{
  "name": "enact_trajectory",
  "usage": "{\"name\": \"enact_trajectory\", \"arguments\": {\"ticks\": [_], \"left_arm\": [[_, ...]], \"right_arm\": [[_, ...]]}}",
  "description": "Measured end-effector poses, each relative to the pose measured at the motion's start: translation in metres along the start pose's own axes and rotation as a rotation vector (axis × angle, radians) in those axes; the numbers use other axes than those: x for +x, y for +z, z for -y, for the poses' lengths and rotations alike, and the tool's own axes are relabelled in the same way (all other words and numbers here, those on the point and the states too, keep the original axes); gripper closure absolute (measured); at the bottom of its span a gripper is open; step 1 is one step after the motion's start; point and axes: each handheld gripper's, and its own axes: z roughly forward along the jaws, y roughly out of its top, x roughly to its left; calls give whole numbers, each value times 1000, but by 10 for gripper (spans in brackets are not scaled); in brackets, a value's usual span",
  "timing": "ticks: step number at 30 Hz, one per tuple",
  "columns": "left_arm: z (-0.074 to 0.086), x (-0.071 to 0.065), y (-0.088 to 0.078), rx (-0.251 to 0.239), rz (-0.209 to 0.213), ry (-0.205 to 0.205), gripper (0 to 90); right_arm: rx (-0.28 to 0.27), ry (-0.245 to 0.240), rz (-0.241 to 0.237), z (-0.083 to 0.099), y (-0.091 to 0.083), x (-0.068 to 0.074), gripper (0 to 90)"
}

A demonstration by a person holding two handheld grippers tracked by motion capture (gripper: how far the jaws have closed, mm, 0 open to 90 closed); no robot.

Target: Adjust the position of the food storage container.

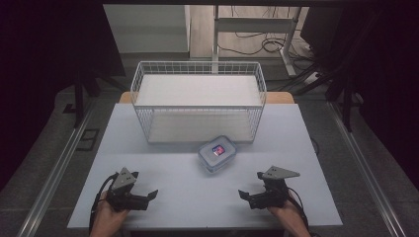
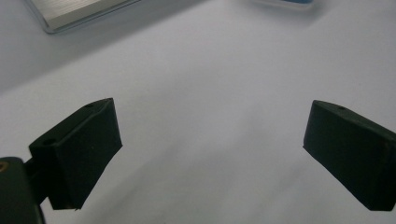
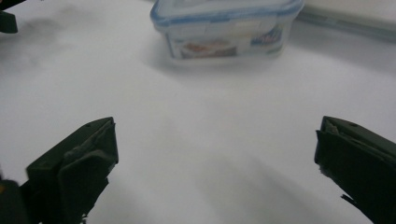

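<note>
**Near the front edge, both grippers wait with jaws wide**

Down at the near side of the white table point(image 1: 148, 148), the left gripper point(image 1: 146, 196) and the right gripper point(image 1: 248, 193) sit low over the surface, each held in a hand, and both are spread fully apart with nothing between the jaws. The left gripper view confirms it: two black pads, bare table between. Same story in the right gripper view.

The target looks to be the small clear food container point(image 1: 217, 153) with its blue-trimmed lid, resting flat on the table just in front of the white wire basket point(image 1: 197, 101). It lies ahead of both grippers, a little nearer the right one, and well apart from either.

So the step in hand reads as the reach. The right gripper view already has the container point(image 3: 226, 28) straight ahead, which makes that side the natural choice. Best approach, I'd judge: keep the jaws wide, come in level, and straddle the box across its shorter sides below the lid's rim. Smooth plastic may slip, so centre the pads before closing. Watch the basket wire just behind; overshooting could push the box against it.
</note>
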Motion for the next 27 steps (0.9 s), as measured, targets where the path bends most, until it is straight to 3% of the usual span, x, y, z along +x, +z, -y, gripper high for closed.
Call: {"name": "enact_trajectory", "arguments": {"ticks": [6, 14, 19, 24, 27], "left_arm": [[2, -1, 4, -13, -9, 20, 23], [5, 7, 5, -37, -1, -13, 40], [4, 6, 7, -39, 12, 4, 36], [3, 4, 8, -23, 27, 7, 36], [3, 3, 9, -18, 32, 1, 36]], "right_arm": [[23, -36, 91, 0, 4, -4, 0], [57, -37, 56, -2, 5, -6, 0], [101, -20, 53, -4, 7, -8, 0], [97, 24, 62, -10, 3, -14, 72], [87, 23, 70, -15, 1, -17, 153]]}}
